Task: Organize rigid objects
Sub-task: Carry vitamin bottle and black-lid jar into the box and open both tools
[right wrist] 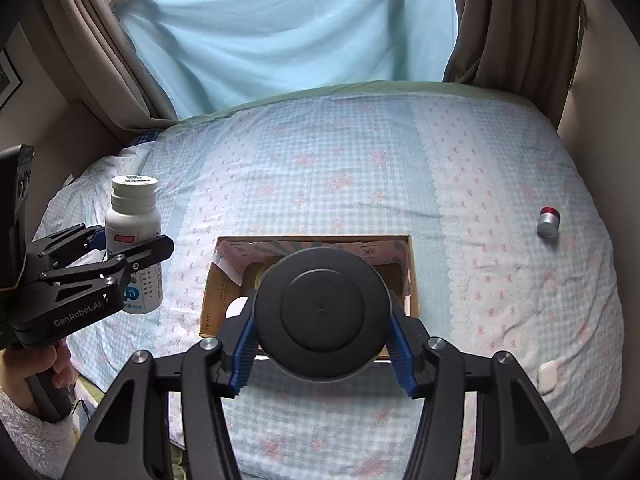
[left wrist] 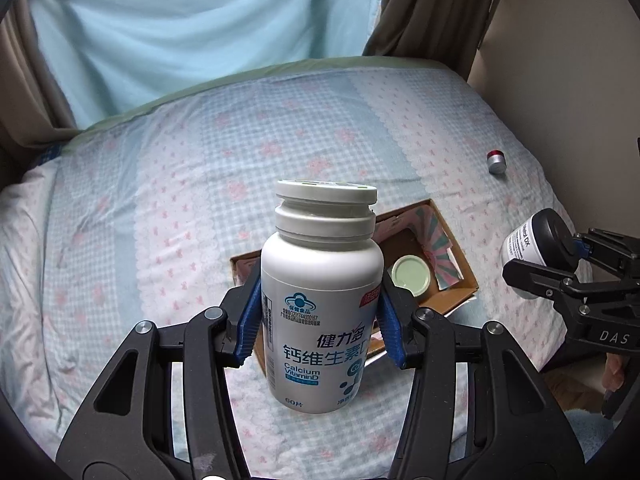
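Note:
My left gripper (left wrist: 320,320) is shut on a white calcium vitamin bottle (left wrist: 320,300), held upright above the bed; it also shows in the right wrist view (right wrist: 134,224). My right gripper (right wrist: 322,344) is shut on a black-lidded jar (right wrist: 322,312), held over the open cardboard box (right wrist: 412,276); in the left wrist view the jar (left wrist: 536,240) is at the right edge. The box (left wrist: 460,264) lies on the bed and holds a pale green lid (left wrist: 412,276).
A small silver and red cap (left wrist: 496,162) lies on the checked bedsheet (left wrist: 160,200) at the far right, also in the right wrist view (right wrist: 549,221). A small white object (right wrist: 548,376) lies near the bed's front right. Curtains hang behind the bed.

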{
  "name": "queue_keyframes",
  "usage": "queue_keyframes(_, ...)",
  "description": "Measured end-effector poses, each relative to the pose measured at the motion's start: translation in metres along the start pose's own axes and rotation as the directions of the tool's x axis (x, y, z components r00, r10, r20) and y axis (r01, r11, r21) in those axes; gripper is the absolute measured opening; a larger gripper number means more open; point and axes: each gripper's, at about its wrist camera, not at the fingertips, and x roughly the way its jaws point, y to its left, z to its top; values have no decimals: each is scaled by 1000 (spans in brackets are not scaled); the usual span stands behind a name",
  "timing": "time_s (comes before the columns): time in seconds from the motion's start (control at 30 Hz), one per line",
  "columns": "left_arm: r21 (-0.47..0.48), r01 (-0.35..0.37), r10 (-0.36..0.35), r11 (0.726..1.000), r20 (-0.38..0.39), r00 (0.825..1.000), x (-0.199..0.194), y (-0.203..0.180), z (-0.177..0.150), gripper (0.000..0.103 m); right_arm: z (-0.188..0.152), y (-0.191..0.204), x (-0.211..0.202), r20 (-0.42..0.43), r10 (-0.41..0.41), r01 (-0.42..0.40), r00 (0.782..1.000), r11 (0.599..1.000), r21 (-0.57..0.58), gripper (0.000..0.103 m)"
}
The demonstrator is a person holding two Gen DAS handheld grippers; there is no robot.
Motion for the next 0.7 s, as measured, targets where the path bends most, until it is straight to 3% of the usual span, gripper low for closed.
queue_keyframes(0.2, -40, -13, 11, 999, -64, 998, 57, 27, -1, 47, 4, 8, 66, -100, -23, 24, 995, 1000, 3, 52)
queue_keyframes(0.4, -54, -44, 36, 998, -149, 988, 125, 51, -3, 47, -3, 3, 127, -215, -53, 52, 975, 999, -15, 52)
queue_keyframes(0.7, -32, -49, 39, 998, -263, 964, 192, 60, -16, 47, -21, 21, 196, -325, -6, -20, 946, 997, -75, 52)
